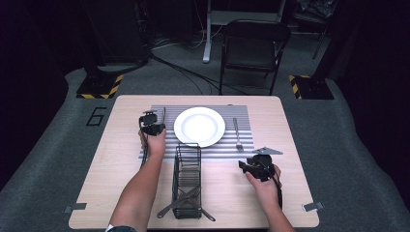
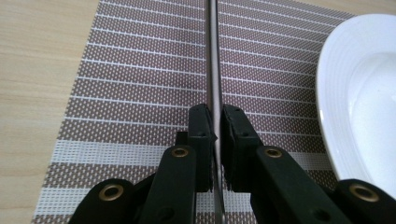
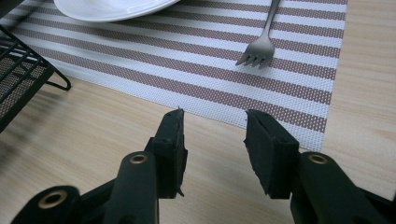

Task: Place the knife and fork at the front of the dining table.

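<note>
In the high view, the left gripper (image 1: 153,117) is sitting just left of the white plate (image 1: 199,126) on the striped placemat (image 1: 241,116), the right gripper (image 1: 251,166) hovering nearer the person than the plate. In the left gripper view, the jaws are clamping a thin metal knife (image 2: 214,70) lying just left of the plate (image 2: 359,98). In the right gripper view, the jaws are standing apart, empty, with the fork (image 3: 259,46) lying to the right of the plate (image 3: 112,8)

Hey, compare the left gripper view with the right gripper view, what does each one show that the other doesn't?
Left gripper view: the left gripper shut on a thin silver metal utensil, seen edge-on, over the mat.

Right gripper view: the open right gripper above bare wood, a silver metal fork lying on the mat, and a black wire caddy.

Both: the brown-and-white striped placemat, the round white plate and the light wooden table.
</note>
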A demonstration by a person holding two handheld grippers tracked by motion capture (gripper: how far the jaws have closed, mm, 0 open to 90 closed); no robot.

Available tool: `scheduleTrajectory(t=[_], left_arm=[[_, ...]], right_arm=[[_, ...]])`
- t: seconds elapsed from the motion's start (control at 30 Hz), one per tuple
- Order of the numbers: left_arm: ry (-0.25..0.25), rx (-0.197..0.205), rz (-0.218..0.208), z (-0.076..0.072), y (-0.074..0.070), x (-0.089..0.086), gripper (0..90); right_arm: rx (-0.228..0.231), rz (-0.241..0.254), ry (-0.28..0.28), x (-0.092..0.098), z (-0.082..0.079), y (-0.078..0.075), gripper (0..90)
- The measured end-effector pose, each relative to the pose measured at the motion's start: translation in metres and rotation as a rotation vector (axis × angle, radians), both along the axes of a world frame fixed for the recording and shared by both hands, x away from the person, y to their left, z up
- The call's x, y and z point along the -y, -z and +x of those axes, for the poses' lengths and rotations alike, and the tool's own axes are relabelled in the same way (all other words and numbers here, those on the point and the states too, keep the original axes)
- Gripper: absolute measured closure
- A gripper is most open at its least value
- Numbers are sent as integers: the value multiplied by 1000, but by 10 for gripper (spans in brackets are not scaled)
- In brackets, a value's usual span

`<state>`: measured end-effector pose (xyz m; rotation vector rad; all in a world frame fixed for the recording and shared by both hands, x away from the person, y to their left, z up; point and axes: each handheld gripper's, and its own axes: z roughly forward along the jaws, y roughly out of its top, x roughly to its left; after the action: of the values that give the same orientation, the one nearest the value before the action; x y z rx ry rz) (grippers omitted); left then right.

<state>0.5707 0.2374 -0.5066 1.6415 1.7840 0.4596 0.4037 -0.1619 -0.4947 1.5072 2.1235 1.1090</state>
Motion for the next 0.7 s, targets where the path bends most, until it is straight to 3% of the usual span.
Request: scheduleTrajectory(t=[0.5,0.7], left_arm=[[10,-5,7,6,4,2,823],[7,-9,-11,7,4,1,823]], right_arm=[[-6,0,-9,-1,0,1,572],[-5,-1,-8,-1,-1,1,572]])
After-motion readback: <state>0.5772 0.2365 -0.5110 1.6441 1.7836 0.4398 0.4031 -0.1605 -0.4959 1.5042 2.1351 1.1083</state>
